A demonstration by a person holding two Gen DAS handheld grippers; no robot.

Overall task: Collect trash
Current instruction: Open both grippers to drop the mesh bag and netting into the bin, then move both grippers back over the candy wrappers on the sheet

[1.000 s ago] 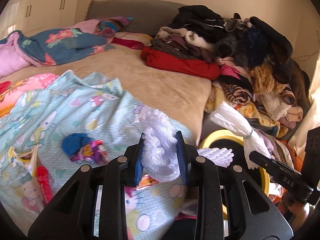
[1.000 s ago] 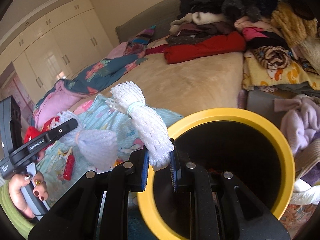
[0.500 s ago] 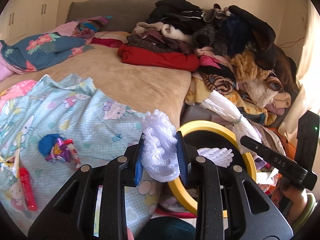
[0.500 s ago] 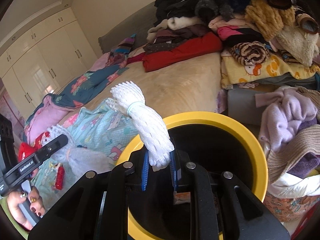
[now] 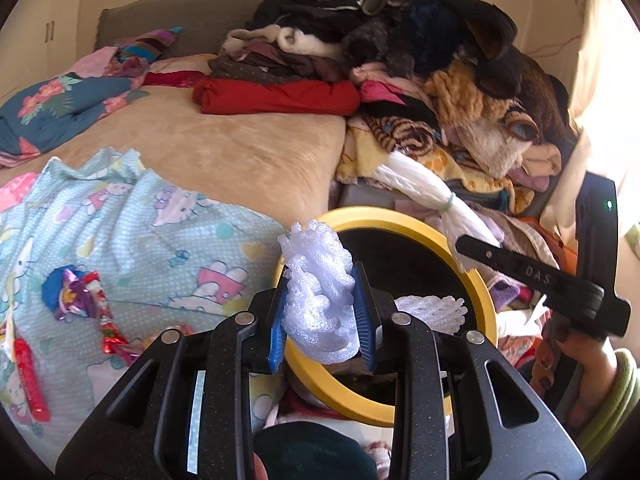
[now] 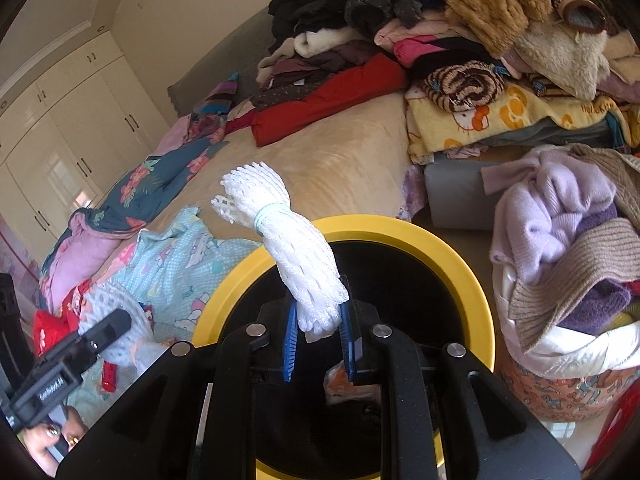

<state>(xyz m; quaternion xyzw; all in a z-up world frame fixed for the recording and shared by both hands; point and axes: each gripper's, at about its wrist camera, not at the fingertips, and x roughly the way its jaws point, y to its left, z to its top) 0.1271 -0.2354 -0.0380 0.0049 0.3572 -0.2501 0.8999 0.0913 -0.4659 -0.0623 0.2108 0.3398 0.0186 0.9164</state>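
Beside the bed, above the round black bin with its yellow plastic rim [image 6: 476,292], both grippers are carrying foam trash. The left gripper [image 5: 322,316] is clamping a crumpled wad of white foam netting [image 5: 318,300] between its blue-padded fingers [image 5: 362,312], just at the near-left edge of the rim. The right gripper [image 6: 318,332] is pinching the lower end of a rolled white foam-net sleeve bound with a pale elastic band [image 6: 288,240]; the roll is sticking up and leaning left, directly over the dark opening.

Both pieces are looking very light, soft and springy, so they are squashing under the pads rather than resisting. I judge a hold across the thickest bunched part safest, since a thin loose edge could tear or slip; on release they may cling to the pads or drift instead of dropping straight.

Compared with a second ago, the bin is sitting larger and more central in both views, and the left gripper, which was over the pale blue cartoon-print sheet [image 5: 132,220], is now reaching the rim. Both grips are staying unchanged. Something pale and orange is lying inside the bin [image 6: 348,384], probably earlier trash, though it is too dim to say.

More wrappers [image 5: 84,296] are waiting on the sheet.
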